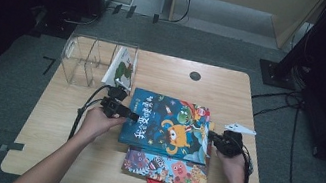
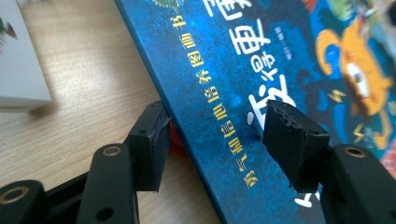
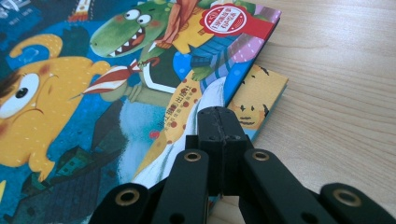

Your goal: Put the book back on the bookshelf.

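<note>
Left gripper view – the left gripper [image 2: 212,140] is wide open around the blue book [image 2: 261,70] with yellow Chinese writing. The right gripper [image 3: 222,140] is pinched together – jaws touching – at that book's other edge, near a red round sticker [image 3: 226,19].

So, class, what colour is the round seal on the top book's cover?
Red seal with white lettering, clearest in the right gripper view.

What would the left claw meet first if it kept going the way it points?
The blue picture book: the left claw is open, its jaws either side of the book's left edge, so the cover would likely slide in between them.
</note>
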The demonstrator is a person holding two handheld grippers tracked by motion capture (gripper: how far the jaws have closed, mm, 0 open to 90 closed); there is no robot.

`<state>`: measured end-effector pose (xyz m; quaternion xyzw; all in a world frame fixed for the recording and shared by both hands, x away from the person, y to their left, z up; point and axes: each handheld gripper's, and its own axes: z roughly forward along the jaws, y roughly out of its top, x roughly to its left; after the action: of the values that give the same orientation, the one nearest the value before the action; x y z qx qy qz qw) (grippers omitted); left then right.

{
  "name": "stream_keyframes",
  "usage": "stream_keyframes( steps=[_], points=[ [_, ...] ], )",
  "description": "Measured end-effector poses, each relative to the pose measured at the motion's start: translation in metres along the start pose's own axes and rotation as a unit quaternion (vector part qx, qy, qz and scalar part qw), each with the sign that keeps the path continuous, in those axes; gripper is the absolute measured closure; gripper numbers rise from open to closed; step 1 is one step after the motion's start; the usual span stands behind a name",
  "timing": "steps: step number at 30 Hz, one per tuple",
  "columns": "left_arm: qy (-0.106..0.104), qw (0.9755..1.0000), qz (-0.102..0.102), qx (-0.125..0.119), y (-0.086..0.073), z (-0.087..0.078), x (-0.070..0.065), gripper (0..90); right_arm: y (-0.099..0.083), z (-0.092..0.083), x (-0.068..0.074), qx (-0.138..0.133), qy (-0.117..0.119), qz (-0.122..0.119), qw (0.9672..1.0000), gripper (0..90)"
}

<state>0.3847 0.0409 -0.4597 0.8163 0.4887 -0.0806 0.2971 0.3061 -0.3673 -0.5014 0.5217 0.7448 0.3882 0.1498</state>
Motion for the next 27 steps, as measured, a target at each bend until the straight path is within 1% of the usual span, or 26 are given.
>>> stream_keyframes(
  steps=[2,4,7,10,13,16,17,21,24,25,27],
  points=[
    [0.003,0.9999,0.009,0.003,0.002,-0.005,-0.004,42.8,0.000,0.000,0.000,0.001,0.002,0.001,1.0000,90.0],
    [0.006,0.9999,0.011,0.007,0.004,-0.010,-0.007,43.3,0.000,0.000,0.001,0.001,0.003,0.002,1.0000,90.0],
    [-0.005,1.0000,-0.003,0.001,0.006,-0.018,-0.005,47.6,0.000,0.000,0.003,0.003,0.006,0.000,1.0000,90.0],
    [-0.005,1.0000,0.002,0.006,0.009,-0.025,-0.005,50.5,0.000,0.001,0.004,0.004,0.010,-0.002,0.9999,90.0],
    [-0.010,0.9999,-0.001,0.004,0.012,-0.034,-0.007,52.5,0.001,0.002,0.006,0.004,0.013,-0.004,0.9999,90.0],
    [-0.026,0.9996,-0.012,-0.006,0.016,-0.045,-0.007,55.5,0.001,0.003,0.008,0.005,0.020,-0.004,0.9998,90.0],
    [-0.025,0.9996,-0.011,-0.006,0.018,-0.048,-0.008,56.3,0.001,0.003,0.008,0.004,0.023,-0.004,0.9997,90.0],
    [-0.031,0.9994,-0.013,-0.006,0.024,-0.060,-0.012,58.4,0.002,0.005,0.011,0.004,0.025,-0.008,0.9997,90.0],
    [-0.026,0.9996,-0.004,-0.004,0.030,-0.067,-0.017,59.6,0.002,0.006,0.013,0.004,0.030,-0.007,0.9995,90.0],
    [-0.028,0.9996,-0.004,-0.001,0.032,-0.069,-0.019,59.7,0.002,0.007,0.014,0.003,0.031,-0.008,0.9995,90.0],
    [-0.042,0.9991,-0.009,0.003,0.036,-0.072,-0.021,60.0,0.003,0.009,0.016,0.003,0.035,-0.010,0.9993,90.0]
  ],
)
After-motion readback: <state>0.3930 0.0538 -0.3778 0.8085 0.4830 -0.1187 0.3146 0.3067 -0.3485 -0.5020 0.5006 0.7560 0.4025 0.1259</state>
